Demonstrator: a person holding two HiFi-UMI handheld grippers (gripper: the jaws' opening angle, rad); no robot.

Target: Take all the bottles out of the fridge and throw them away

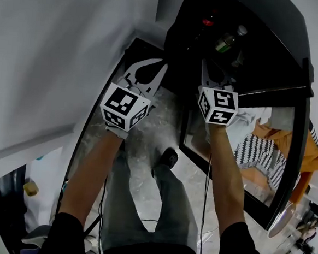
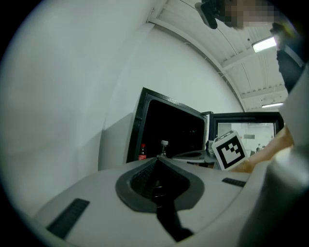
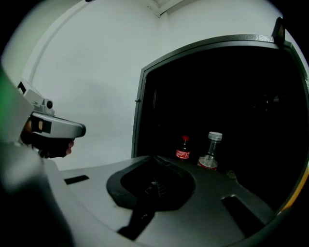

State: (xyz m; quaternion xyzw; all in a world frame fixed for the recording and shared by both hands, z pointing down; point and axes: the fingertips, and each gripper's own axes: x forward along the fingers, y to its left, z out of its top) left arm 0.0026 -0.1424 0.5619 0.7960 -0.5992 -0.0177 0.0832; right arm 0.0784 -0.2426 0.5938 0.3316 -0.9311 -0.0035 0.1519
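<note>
Head view: left gripper (image 1: 148, 68) and right gripper (image 1: 213, 73) at frame centre, both with jaws pressed together and empty. Red-capped bottle (image 1: 207, 20) and clear bottle (image 1: 229, 40) stand inside the open fridge (image 1: 297, 36), upper centre.

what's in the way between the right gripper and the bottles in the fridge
Nothing visible. The fridge door stands open, and the right gripper, shut and empty, looks straight at the red-capped bottle and the clear bottle with only open space before them.
</note>
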